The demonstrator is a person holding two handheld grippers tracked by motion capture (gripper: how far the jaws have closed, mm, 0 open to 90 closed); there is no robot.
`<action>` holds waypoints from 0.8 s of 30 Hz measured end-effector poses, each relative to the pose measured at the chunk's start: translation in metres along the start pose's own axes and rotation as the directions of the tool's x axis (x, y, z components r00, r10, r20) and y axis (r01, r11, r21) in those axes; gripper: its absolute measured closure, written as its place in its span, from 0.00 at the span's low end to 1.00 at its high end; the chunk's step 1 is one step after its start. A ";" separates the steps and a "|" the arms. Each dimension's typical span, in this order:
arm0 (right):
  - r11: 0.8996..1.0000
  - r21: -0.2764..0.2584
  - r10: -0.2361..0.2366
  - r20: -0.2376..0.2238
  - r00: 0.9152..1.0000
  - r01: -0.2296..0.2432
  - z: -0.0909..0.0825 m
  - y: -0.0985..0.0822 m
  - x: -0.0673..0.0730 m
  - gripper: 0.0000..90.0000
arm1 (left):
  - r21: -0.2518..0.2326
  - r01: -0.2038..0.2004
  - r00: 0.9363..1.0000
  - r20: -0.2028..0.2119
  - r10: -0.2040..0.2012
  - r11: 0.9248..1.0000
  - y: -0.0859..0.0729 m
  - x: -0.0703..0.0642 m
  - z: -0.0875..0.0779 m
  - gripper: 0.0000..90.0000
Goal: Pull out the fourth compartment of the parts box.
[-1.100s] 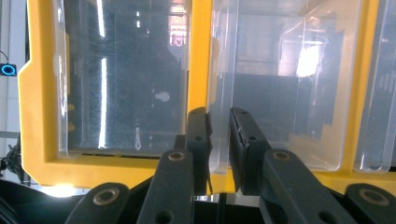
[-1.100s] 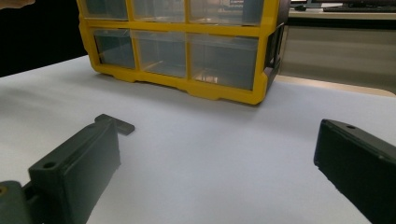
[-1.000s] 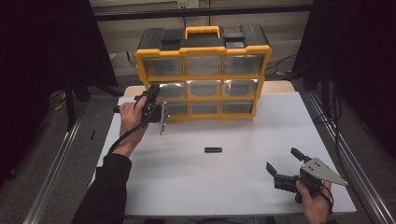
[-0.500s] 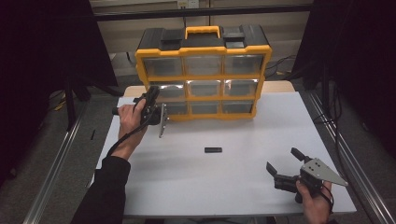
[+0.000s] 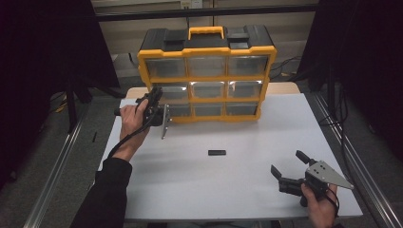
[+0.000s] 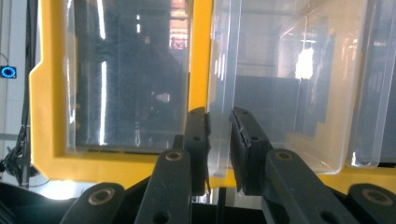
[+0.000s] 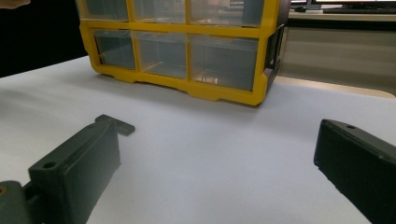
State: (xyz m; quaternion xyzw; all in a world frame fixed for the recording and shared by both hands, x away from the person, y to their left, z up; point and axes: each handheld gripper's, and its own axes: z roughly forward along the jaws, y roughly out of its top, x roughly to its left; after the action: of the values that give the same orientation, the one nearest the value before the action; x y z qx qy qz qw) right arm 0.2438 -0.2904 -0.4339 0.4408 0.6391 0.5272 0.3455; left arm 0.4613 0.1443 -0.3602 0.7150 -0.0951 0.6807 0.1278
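At the far side of the white desk (image 5: pixel 190 190) stands a yellow and black drawer organizer (image 5: pixel 206 71) with clear plastic drawers, and the left claw (image 6: pixel 219 149) is at its left end, jaws nearly closed and pinching the clear front lip of a drawer (image 6: pixel 280 93) that stands out a little from the yellow frame. Near the desk's front right corner the right claw (image 5: pixel 287 166), held in the person's right hand (image 5: pixel 319 204), rests low over the surface with its jaws spread wide and nothing between them. Between the two, well apart from both, a small flat black object (image 5: pixel 216 152) lies on the desk, too small to identify.
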 end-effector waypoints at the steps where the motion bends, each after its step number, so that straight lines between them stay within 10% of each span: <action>1: 1.000 -0.001 -0.002 0.001 1.000 0.002 0.000 0.000 0.000 0.00 | -0.001 0.001 1.000 0.005 -0.001 1.000 0.001 0.001 0.001 0.86; 24: 1.000 -0.002 0.001 -0.003 1.000 -0.001 0.000 0.000 0.000 0.00 | -0.004 0.001 1.000 -0.003 -0.001 1.000 0.004 -0.001 -0.006 0.88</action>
State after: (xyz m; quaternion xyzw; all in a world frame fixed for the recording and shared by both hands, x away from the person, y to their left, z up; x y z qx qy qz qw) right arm 0.2435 -0.2901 -0.4336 0.4402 0.6387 0.5286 0.3448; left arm 0.4545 0.1427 -0.3603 0.7137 -0.0959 0.6815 0.1301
